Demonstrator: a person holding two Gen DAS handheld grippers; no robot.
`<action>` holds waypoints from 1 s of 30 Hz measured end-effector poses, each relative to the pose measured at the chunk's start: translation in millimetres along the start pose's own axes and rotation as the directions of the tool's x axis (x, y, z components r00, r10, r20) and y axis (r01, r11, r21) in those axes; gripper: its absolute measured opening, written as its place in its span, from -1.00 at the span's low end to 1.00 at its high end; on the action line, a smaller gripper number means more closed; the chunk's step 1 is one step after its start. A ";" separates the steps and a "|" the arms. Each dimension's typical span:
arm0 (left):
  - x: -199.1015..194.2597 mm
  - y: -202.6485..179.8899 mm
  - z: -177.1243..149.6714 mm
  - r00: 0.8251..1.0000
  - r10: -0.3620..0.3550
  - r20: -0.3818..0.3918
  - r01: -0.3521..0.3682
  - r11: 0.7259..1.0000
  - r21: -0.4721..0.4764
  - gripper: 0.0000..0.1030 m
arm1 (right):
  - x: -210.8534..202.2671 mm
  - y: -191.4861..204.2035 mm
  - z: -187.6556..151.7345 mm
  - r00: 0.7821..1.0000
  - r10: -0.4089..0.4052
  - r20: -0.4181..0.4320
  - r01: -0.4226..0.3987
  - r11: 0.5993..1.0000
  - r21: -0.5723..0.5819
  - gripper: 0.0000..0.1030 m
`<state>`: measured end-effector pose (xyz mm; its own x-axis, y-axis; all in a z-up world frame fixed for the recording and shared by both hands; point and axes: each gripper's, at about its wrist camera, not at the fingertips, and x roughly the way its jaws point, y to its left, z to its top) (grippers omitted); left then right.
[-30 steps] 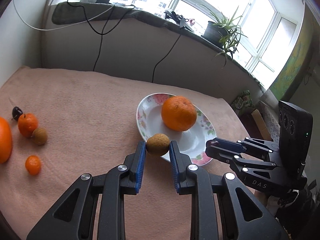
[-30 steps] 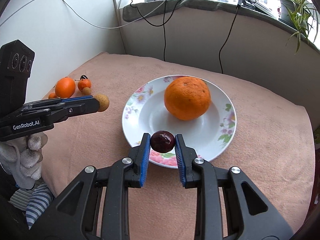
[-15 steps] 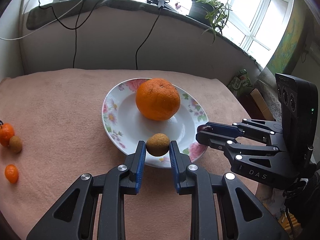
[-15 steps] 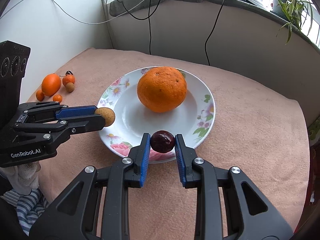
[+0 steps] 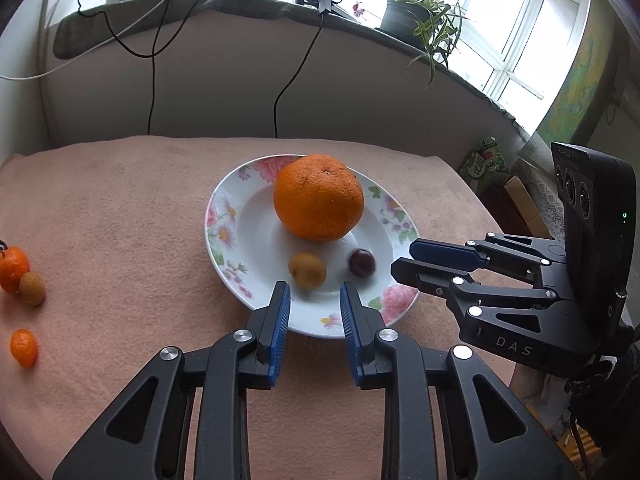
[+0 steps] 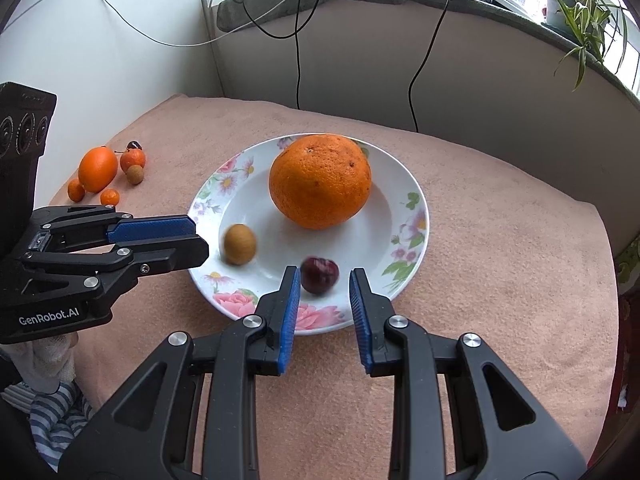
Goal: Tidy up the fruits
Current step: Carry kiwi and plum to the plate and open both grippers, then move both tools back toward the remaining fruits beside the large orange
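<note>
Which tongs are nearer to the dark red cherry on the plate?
Right. The right tongs are open just around the cherry; the left tongs are open beside it, behind the brown fruit.

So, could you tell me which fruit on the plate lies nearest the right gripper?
The dark red cherry, just ahead of the open right gripper; the brown fruit and orange lie farther off.

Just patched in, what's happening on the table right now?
Fruit is being gathered onto the floral plate. Both grippers hang open at its near rim: the left gripper just behind a small brown fruit, the right gripper around a dark cherry, both blurred as if dropping beside the large orange. More small fruits wait on the pink cloth.
</note>
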<state>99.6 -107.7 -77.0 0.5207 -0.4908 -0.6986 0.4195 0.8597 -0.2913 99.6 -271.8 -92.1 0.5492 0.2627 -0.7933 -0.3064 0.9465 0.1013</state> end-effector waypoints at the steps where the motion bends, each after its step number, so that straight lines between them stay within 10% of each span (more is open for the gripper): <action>1: -0.8 0.2 -0.2 1.000 -0.001 0.002 0.001 1.000 0.001 -0.44 | -0.7 -0.6 0.5 1.000 -0.005 0.003 0.005 1.000 0.004 0.01; 11: -15.5 6.6 -4.0 0.999 0.027 0.037 -0.027 1.000 -0.003 -0.21 | -11.2 -2.5 4.8 0.999 -0.014 0.038 0.012 0.999 0.043 0.45; 16: -28.6 8.3 -7.0 0.994 0.081 0.069 -0.082 0.997 0.014 0.23 | -12.2 7.3 10.2 0.999 -0.002 0.044 0.000 0.999 0.037 0.70; 30: -66.2 44.7 -19.4 0.963 0.248 0.102 -0.245 0.969 -0.044 0.52 | -3.4 36.6 32.4 0.997 0.081 0.021 -0.081 0.996 0.027 0.71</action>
<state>69.5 -34.0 -56.5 0.6817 -0.2742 -0.6783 0.2466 0.9590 -0.1399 111.7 -231.9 -66.2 0.5391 0.3420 -0.7697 -0.3288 0.9268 0.1815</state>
